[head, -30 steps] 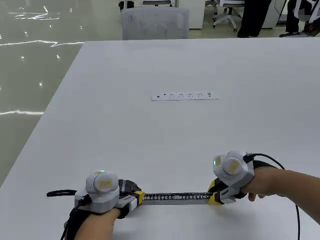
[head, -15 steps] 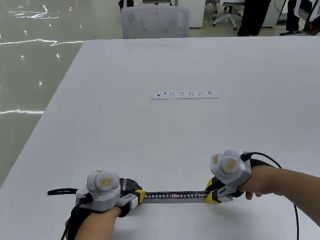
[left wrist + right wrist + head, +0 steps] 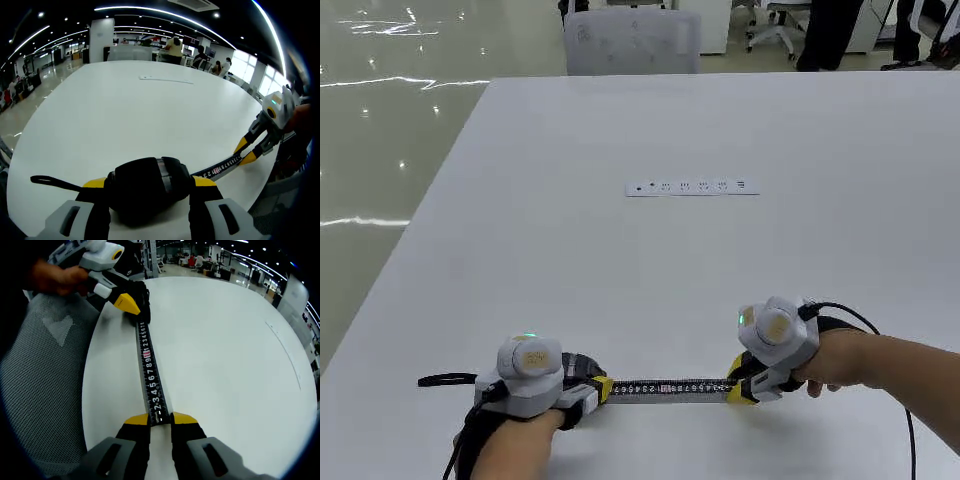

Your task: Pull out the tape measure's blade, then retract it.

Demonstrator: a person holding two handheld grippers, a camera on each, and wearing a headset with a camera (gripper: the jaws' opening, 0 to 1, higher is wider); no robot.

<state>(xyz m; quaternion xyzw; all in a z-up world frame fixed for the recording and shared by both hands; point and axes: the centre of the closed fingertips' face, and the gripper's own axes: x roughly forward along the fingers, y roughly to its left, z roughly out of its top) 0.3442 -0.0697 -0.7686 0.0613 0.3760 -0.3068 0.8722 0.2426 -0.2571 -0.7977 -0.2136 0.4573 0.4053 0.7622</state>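
1. Head view: left gripper (image 3: 588, 392) clamped around black tape measure case (image 3: 578, 368), near the white table (image 3: 620, 260) front edge
2. Right gripper view: right gripper (image 3: 160, 419) pinches the blade (image 3: 149, 370) tip, seemingly at its hook
3. Blade lies stretched between both grippers

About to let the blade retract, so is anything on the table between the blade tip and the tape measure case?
Nothing visible. The blade runs over bare table from the right hand-held gripper to the case in the left hand-held gripper; the power strip lies well away.
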